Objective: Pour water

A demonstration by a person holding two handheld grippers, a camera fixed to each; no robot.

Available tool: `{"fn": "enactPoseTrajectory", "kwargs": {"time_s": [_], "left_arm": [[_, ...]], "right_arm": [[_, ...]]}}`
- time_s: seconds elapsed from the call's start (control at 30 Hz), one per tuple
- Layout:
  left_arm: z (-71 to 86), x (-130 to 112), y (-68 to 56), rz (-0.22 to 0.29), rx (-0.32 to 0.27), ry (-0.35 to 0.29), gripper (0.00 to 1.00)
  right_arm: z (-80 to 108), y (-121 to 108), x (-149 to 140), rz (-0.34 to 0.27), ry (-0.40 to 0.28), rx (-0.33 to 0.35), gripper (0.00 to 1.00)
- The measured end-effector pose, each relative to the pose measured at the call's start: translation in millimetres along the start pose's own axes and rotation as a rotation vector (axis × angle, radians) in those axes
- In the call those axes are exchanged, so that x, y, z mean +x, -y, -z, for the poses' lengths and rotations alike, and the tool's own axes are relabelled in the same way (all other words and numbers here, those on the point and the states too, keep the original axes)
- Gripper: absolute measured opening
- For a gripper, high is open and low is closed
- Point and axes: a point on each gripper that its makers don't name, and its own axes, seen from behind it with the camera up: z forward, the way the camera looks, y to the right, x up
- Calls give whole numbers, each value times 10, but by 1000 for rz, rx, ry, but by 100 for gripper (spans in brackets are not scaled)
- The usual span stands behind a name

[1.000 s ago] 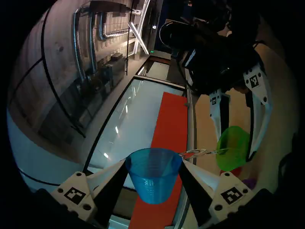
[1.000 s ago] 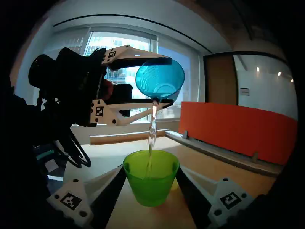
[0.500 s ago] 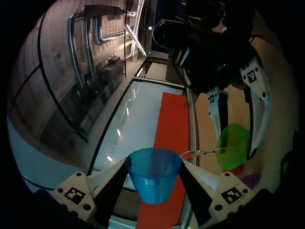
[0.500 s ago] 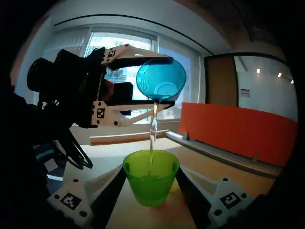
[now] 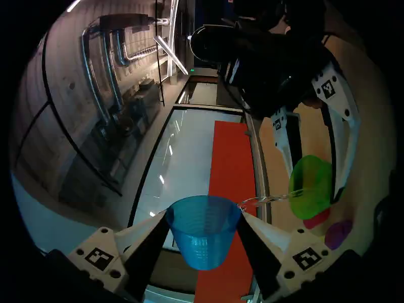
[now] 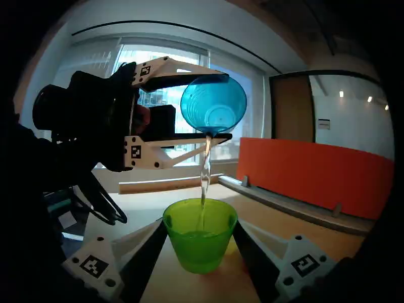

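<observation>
My left gripper (image 5: 203,237) is shut on a blue plastic cup (image 5: 203,237), which lies tipped on its side. In the right gripper view that blue cup (image 6: 214,104) hangs above a green cup (image 6: 200,241), held between the left gripper's white fingers (image 6: 174,74). A thin stream of water (image 6: 204,174) falls from the blue cup's rim into the green cup. My right gripper (image 6: 200,245) is shut on the green cup and holds it upright over the wooden table (image 6: 283,230). Some water stands in the green cup. In the left gripper view the green cup (image 5: 310,187) sits at the right between white fingers (image 5: 343,131).
An orange divider panel (image 6: 318,171) runs along the table's far edge at the right. Windows (image 6: 151,65) lie behind the left gripper. A person's dark sleeve and hand (image 6: 76,131) hold the left gripper. Red and purple round objects (image 5: 337,233) lie on the table below the green cup.
The blue cup has tipped a little further and the water keeps pouring. The water level in the green cup has risen. Both grippers keep their hold.
</observation>
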Motion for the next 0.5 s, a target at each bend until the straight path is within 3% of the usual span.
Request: {"fn": "enactPoseTrajectory", "kwargs": {"time_s": [0.5], "left_arm": [[-17, 84, 28, -85, 10, -9, 87]], "right_arm": [[33, -14, 18, 3, -4, -5, 89]]}}
